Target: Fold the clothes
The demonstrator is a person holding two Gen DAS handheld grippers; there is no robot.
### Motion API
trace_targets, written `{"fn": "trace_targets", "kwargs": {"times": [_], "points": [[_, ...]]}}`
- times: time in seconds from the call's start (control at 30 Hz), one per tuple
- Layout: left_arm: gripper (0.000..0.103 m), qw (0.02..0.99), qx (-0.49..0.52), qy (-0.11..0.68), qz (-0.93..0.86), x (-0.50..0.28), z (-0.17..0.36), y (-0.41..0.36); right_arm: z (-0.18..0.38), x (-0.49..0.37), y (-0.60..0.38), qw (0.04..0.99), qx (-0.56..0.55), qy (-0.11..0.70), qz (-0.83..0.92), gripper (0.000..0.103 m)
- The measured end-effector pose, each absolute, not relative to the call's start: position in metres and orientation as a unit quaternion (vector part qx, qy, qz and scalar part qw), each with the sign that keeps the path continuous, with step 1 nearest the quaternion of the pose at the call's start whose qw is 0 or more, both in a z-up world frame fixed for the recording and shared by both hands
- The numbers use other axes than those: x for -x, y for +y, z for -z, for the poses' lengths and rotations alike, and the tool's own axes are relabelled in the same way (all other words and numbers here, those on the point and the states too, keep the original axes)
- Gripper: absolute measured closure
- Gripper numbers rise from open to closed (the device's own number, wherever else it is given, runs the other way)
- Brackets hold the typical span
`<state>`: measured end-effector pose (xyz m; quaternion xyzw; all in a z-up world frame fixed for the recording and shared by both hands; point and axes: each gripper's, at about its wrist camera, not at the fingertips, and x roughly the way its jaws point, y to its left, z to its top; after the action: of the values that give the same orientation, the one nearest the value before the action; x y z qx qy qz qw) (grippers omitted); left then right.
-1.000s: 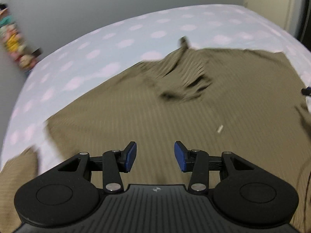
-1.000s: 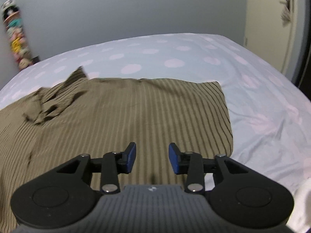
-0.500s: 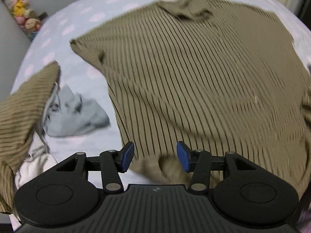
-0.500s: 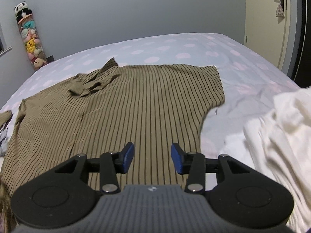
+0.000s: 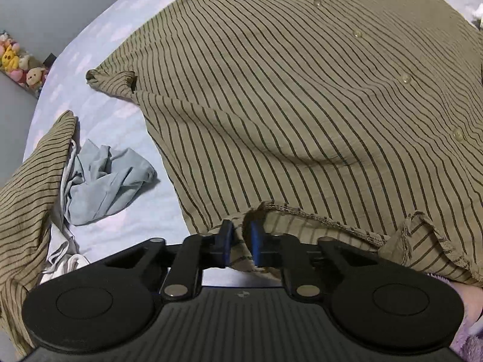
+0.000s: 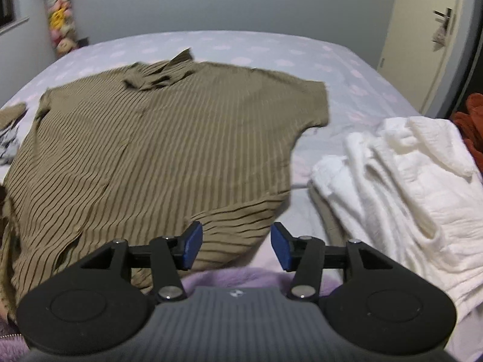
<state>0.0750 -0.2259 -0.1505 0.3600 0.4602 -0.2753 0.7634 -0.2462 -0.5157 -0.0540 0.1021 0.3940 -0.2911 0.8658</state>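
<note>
Lying spread across the bed (image 5: 99, 45), button side up, the olive striped shirt (image 5: 286, 96) is serving as the landmark for this entry.

Left wrist view: the left gripper (image 5: 240, 242) is closing its blue fingers (image 5: 226, 242) nearly together on the shirt's near hem, where the fabric is curling up between them; the grip is probably there to lift that edge for a fold. The collar is sitting at the shirt's far end, and one short sleeve is bunching at its left side. A crumpled light-blue garment (image 5: 105, 181) is lying just left of the shirt, with a second striped piece (image 5: 30, 187) draping further left over it. Plush toys (image 5: 18, 66) are sitting well beyond the shirt's left sleeve.

Right wrist view: the right gripper (image 6: 236, 249) is hovering at the shirt's (image 6: 157, 150) near right corner, its fingers (image 6: 190, 246) spread wide and holding nothing, seemingly getting ready to take the hem's other end. A stack of white clothing (image 6: 401, 193) is resting right of the shirt, apart from it, leaving the working area free. A door (image 6: 422, 36) is standing beyond the shirt's right side.
</note>
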Motion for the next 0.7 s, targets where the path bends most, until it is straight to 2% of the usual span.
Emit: {"fn": "trace_targets", "kwargs": {"times": [0.33, 0.5, 0.57, 0.6, 0.63, 0.67, 0.7], "points": [[0.095, 0.794, -0.314, 0.453, 0.257, -0.071, 0.152, -0.211, 0.12, 0.149, -0.496, 0.814, 0.074, 0.517, 0.253, 0.045], [0.086, 0.787, -0.326, 0.452, 0.264, -0.071, 0.158, -0.215, 0.145, 0.125, -0.492, 0.779, 0.159, 0.547, 0.261, 0.05], [0.086, 0.79, -0.325, 0.45, 0.261, -0.073, 0.159, -0.216, 0.146, 0.126, -0.491, 0.781, 0.164, 0.544, 0.26, 0.066], [0.088, 0.791, -0.323, 0.449, 0.261, -0.073, 0.159, -0.216, 0.144, 0.129, -0.492, 0.783, 0.164, 0.541, 0.26, 0.084], [0.098, 0.793, -0.321, 0.447, 0.261, -0.073, 0.159, -0.215, 0.14, 0.133, -0.492, 0.787, 0.158, 0.535, 0.263, 0.093], [0.103, 0.796, -0.317, 0.445, 0.261, -0.073, 0.157, -0.214, 0.134, 0.136, -0.492, 0.793, 0.149, 0.527, 0.267, 0.094], [0.103, 0.801, -0.31, 0.441, 0.261, -0.073, 0.154, -0.212, 0.128, 0.142, -0.492, 0.799, 0.14, 0.517, 0.273, 0.096]]}}
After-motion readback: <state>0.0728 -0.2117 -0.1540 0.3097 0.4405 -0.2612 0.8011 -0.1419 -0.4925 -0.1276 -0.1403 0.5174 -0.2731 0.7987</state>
